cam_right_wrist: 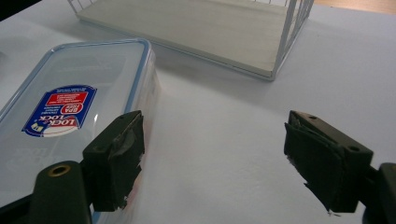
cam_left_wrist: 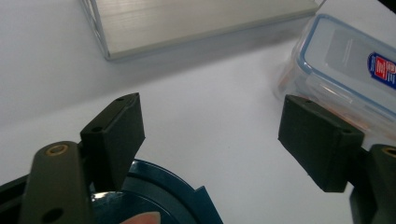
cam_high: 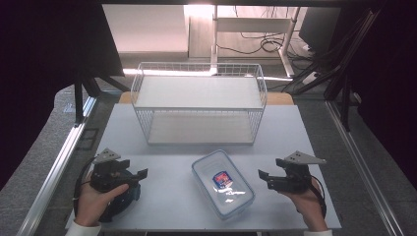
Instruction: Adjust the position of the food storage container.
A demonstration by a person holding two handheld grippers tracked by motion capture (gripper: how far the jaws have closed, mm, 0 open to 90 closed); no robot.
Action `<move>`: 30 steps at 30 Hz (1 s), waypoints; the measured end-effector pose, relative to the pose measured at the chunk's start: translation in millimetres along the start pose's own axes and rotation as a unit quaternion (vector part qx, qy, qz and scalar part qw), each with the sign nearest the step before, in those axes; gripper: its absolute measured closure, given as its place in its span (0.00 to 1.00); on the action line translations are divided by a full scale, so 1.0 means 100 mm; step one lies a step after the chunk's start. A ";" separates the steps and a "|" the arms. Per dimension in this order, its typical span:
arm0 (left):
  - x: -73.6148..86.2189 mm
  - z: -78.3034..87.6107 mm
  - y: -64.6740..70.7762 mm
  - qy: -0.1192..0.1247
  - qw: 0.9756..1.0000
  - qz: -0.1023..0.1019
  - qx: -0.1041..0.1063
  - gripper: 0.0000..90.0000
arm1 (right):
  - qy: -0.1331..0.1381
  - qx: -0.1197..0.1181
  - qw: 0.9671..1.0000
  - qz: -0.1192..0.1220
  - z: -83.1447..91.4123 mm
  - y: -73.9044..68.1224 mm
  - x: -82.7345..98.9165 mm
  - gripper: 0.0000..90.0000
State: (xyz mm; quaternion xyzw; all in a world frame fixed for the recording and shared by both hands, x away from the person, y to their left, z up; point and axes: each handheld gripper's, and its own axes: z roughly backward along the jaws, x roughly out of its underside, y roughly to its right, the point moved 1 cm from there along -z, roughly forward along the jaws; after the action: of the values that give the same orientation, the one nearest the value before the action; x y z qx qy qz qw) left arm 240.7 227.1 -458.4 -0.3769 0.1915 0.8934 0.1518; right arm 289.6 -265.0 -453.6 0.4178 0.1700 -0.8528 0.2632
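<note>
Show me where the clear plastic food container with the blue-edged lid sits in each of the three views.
High view: the container lies low and centre on the table, between the two hand-held grippers.
Left gripper view: at the upper right edge, cut off by the frame.
Right gripper view: at the left, label facing up.
Shared landmark: the white wire rack, behind the container in every view.

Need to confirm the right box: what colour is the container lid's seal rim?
Blue, on the clear container; clearest in the right gripper view.
</note>
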 end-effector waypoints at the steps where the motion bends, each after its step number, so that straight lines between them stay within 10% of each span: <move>1: 0.01 0.00 0.01 -0.003 1.000 -0.002 0.001 0.27 | -0.001 -0.001 1.000 0.000 0.00 0.01 0.00 0.23; 30: 0.08 -0.01 0.09 -0.016 1.000 -0.002 0.001 0.25 | -0.036 0.002 0.998 -0.044 0.00 0.12 -0.02 0.36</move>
State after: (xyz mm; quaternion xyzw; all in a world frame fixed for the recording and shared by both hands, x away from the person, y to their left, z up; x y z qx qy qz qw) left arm 231.6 219.7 -462.8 -0.3628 0.1890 0.8989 0.1567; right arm 297.7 -274.0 -452.8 0.3794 0.1769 -0.8784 0.2306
